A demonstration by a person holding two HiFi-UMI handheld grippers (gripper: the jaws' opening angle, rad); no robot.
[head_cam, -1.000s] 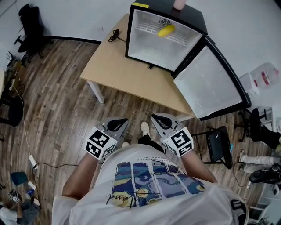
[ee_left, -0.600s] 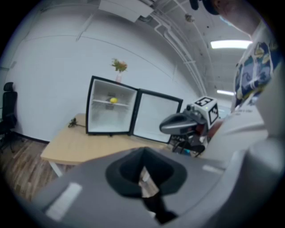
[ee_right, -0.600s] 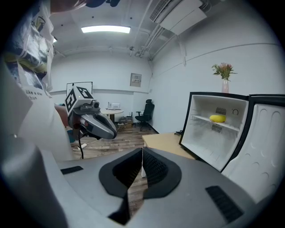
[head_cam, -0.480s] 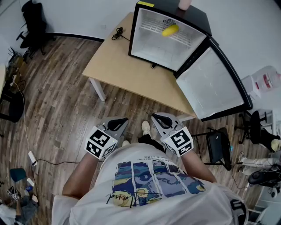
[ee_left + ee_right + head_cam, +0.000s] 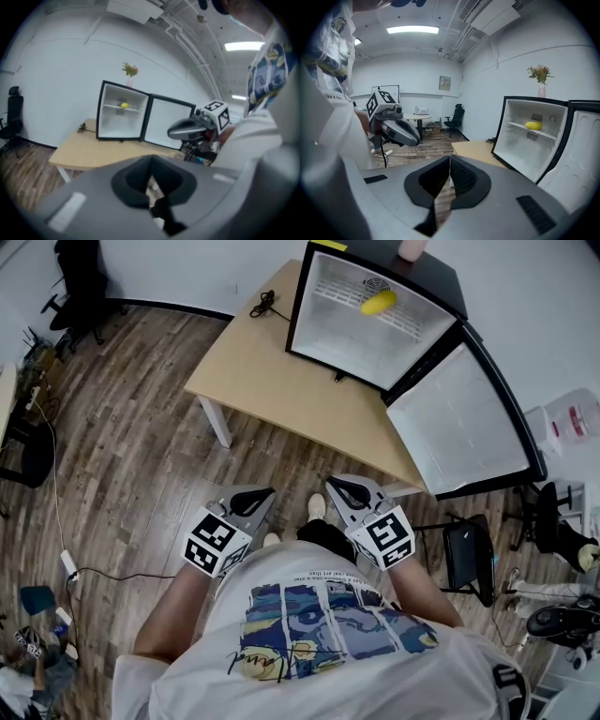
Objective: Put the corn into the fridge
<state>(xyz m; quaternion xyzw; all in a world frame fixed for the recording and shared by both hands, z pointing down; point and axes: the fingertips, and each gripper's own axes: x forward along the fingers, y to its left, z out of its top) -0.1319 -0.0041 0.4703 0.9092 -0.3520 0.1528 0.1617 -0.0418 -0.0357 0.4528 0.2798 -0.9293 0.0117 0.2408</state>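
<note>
Surrounding room: wood plank floor (image 5: 141, 427), white walls, office chair (image 5: 80, 277) far left
Table: one light wooden table (image 5: 272, 381), far side of the floor
Fridge: one mini fridge (image 5: 356, 334) on the table's far right, door (image 5: 469, 427) swung wide
Grippers: two, left gripper (image 5: 265, 494) and right gripper (image 5: 334, 486), both pinched together with nothing in them, near the person
Corn: one yellow corn (image 5: 379, 303) on the fridge shelf, well apart from both grippers, far-right of them
</note>
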